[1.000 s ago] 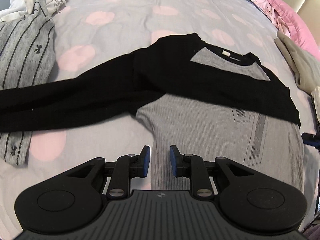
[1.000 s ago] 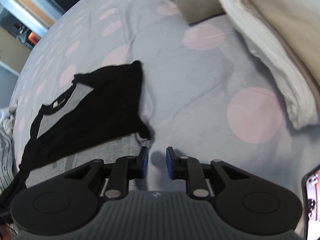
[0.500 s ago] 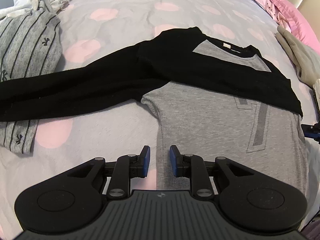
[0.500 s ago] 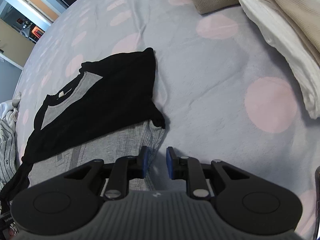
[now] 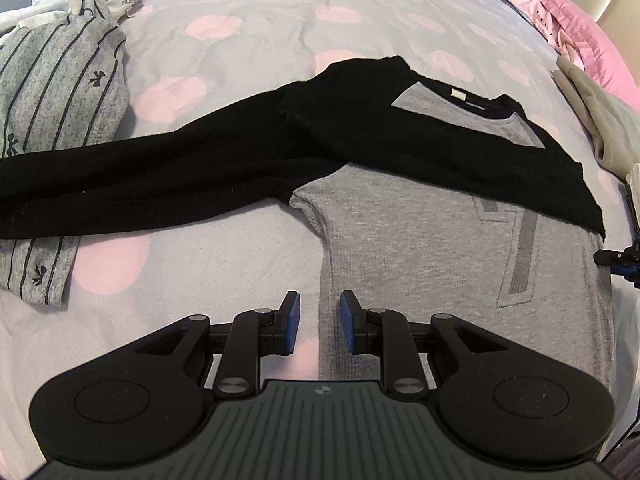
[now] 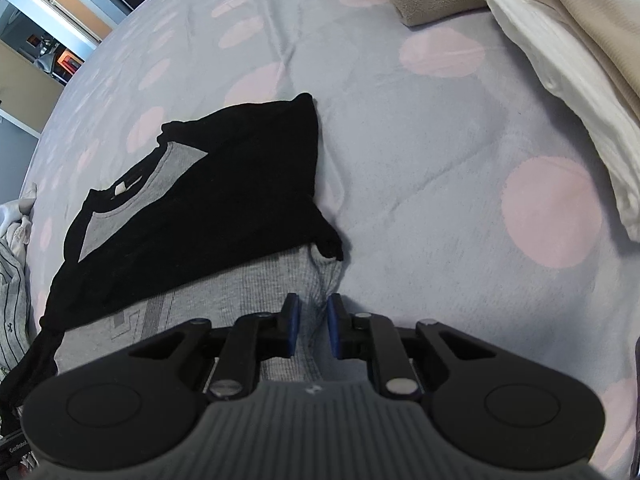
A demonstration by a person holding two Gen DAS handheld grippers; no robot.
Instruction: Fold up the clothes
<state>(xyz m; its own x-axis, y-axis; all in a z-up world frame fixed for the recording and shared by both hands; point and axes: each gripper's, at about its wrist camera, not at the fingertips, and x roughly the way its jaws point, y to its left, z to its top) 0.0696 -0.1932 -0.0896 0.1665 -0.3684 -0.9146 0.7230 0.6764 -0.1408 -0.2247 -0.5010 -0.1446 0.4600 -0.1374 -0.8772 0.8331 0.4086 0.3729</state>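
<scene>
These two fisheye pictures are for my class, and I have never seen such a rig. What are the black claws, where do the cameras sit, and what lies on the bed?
A person holds a two-finger gripper in each hand, each with a camera looking along its fingers. The left gripper has its jaws apart over the side edge of a grey shirt with black sleeves. The right gripper is closing on the shirt's other side edge, whose cloth bunches between the pads. Everything lies on a spotted bedspread, with a striped garment beside it.

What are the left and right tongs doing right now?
Left tongs: open, empty, straddling the grey shirt's side edge.
Right tongs: closing, with a bunched fold of the shirt's edge between the pads, not yet pinched.
</scene>
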